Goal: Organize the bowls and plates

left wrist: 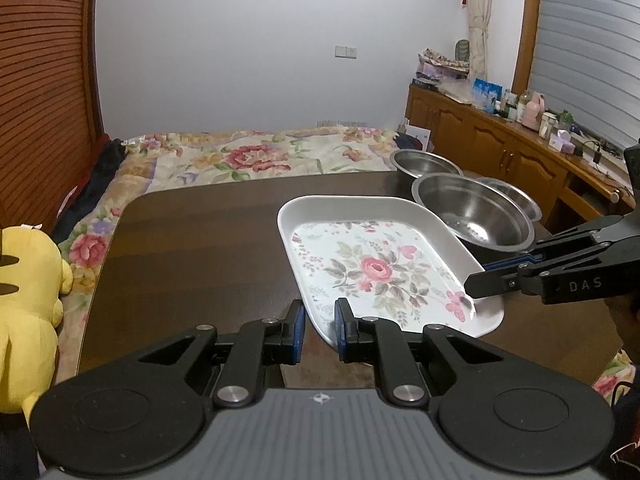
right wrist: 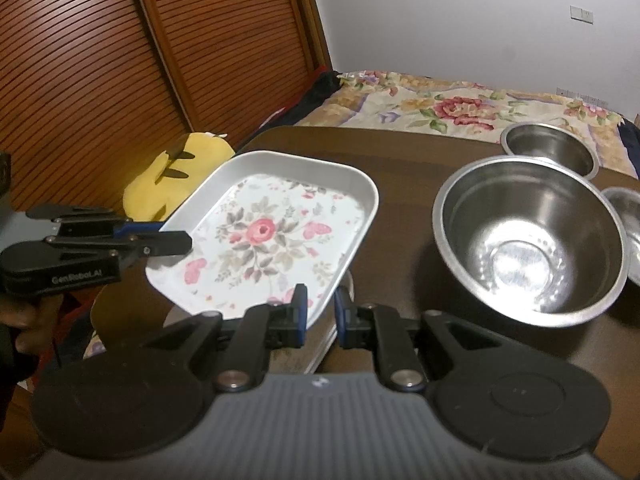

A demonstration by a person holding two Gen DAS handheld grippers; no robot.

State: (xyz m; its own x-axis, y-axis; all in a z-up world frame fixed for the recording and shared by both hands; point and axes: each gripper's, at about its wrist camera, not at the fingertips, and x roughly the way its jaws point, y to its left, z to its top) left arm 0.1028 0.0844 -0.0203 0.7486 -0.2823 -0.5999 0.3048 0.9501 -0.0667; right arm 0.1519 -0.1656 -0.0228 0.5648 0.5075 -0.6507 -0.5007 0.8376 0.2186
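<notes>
A: Where's the floral tray [left wrist: 384,264] rn?

B: Lifted and tilted over the dark wood table [left wrist: 192,240], near its front edge, gripped from two sides. Left gripper [left wrist: 319,322] has its jaws around the tray's near corner rim, blue pads either side w/ a narrow gap; looks clamped, but pad contact isn't fully clear from the left wrist view. Right gripper [right wrist: 320,306] straddles the opposite rim the same way, jaws nearly together on the edge.

A: Anything under it?

B: Prob a second tray or plate edge [right wrist: 320,344] just below, in the right wrist view. Too hidden to be sure.

A: Bowls?

B: Three steel ones, right of the tray. Big bowl [right wrist: 532,236] just beside it, a smaller bowl [right wrist: 550,150] behind, a third bowl [right wrist: 624,228] peeking past the big one's far side. None nested.

A: So progress?

B: Early, I'd say. Tray's mid-move, not set down; bowls untouched, stacking left to do.

A: Around the table?

B: Floral bedspread [left wrist: 256,156] behind, yellow plush toy [left wrist: 28,304] off to the left.
</notes>
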